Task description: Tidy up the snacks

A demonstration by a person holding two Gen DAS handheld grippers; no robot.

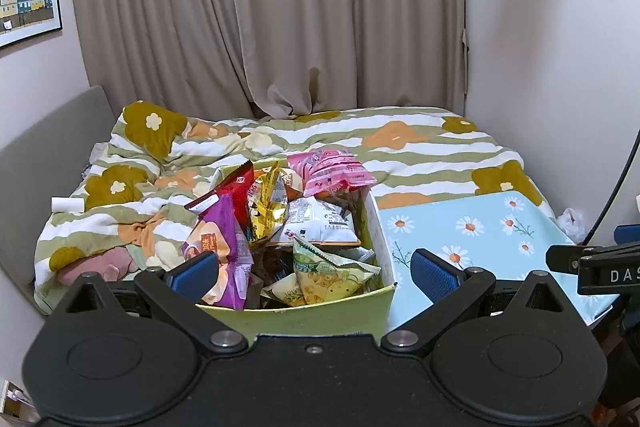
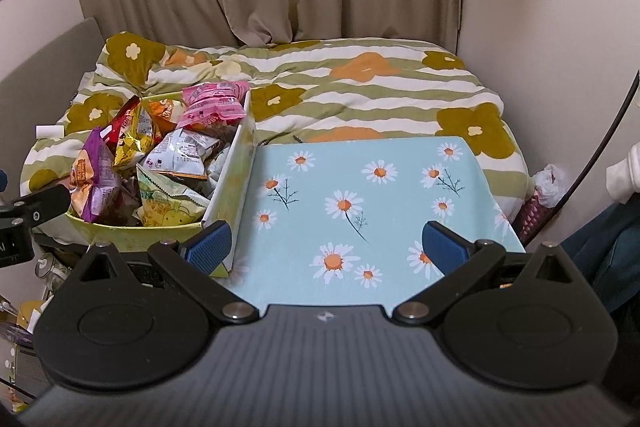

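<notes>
Grippers leading each view at the bottom: left gripper (image 1: 316,269) is hanging wide open over the near rim of the box, holding nothing; right gripper (image 2: 326,247) is hanging equally wide, empty, over the daisy tabletop (image 2: 360,183). Snack packets (image 1: 280,223) are sitting heaped loose in the yellow-green box (image 1: 320,315), centre of the left view, purple, gold, pink and white bags jumbled. Tabletop beside it is lying bare. Scene is fitting either snacks gathered into the box or awaiting laying out; step undecided. Floral quilt (image 2: 360,83) and curtain (image 1: 280,7) are filling the upper frame.
</notes>
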